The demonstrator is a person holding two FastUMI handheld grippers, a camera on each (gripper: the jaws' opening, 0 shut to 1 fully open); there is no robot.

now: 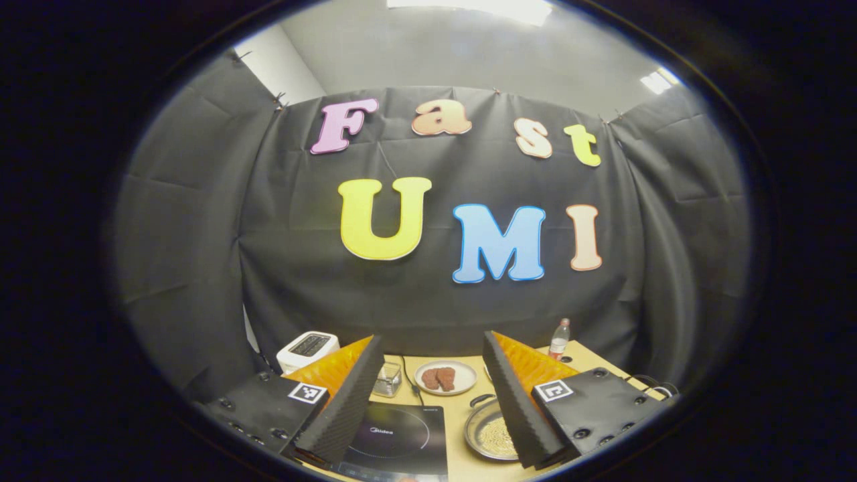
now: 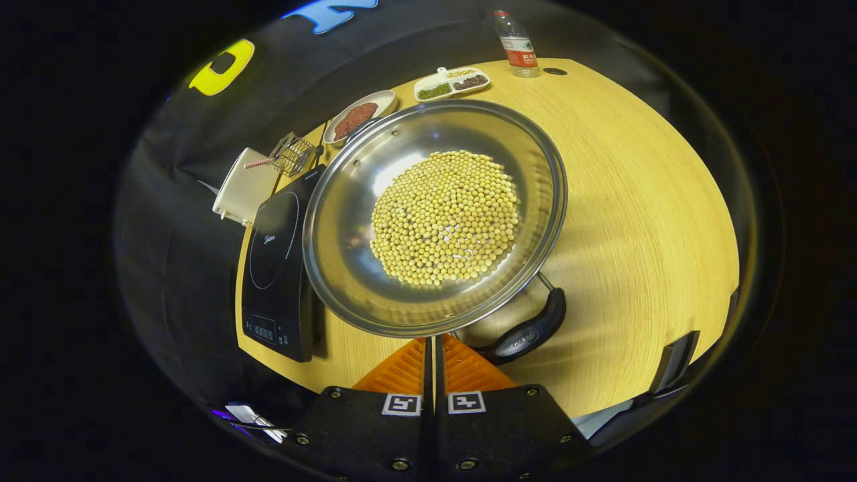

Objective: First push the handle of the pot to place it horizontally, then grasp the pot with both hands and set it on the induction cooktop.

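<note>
A steel pot of yellow beans sits on the wooden table, right beside the black induction cooktop. Its black loop handle lies at the near right rim, and a second handle shows at the far rim. My right gripper is shut, with its tips at the pot's near rim, just left of the black handle and with nothing between them. My left gripper is open and raised, facing the wall, with the cooktop and pot low between its fingers.
A plate of meat, a divided dish and a water bottle stand behind the pot. A wire basket and a white toaster sit beyond the cooktop. The table's right half is bare wood.
</note>
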